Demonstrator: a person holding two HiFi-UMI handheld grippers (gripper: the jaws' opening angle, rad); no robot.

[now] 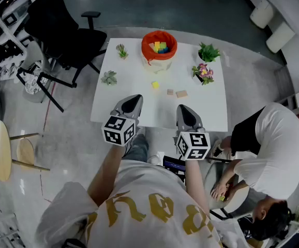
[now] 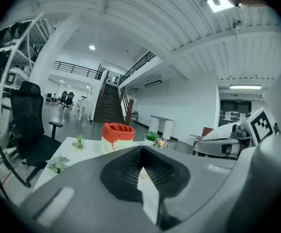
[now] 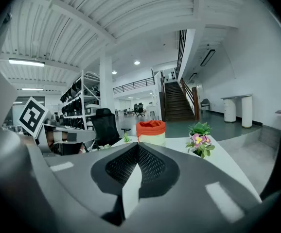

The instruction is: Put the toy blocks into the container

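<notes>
Closest beneath the head camera is my white T-shirt with gold lettering [image 1: 139,211], and my two bare forearms reach out from it toward the white square table [image 1: 211,112]. At my left gripper [image 1: 134,101] the two grey jaws are pressed together with nothing between them, its black-and-white marker cube [image 1: 120,129] sitting just above my wrist. My right gripper [image 1: 184,111] has its jaws closed too, and they are empty. Both grippers hover over the near edge of the table, side by side and apart, pointing slightly downward toward the far side. Just beyond their tips, three loose toy blocks lie on the tabletop: a small yellow cube [image 1: 155,84], a small tan wooden cube [image 1: 170,92] and a flatter tan wooden block [image 1: 181,93] just beside it. Farther back, near the far edge, stands the soft fabric container with a red rolled rim and cream body [image 1: 159,48], upright, with yellow, green and blue blocks [image 1: 161,47] already inside. Four small potted plants stand around it: two green ones to its left [image 1: 121,51] [image 1: 108,78], a leafy green one [image 1: 208,52] and a pink-flowered one [image 1: 204,72] to its right. A black office chair [image 1: 61,35] stands off the table's left side, and a person in a white top [image 1: 273,154] bends over at the right.
</notes>
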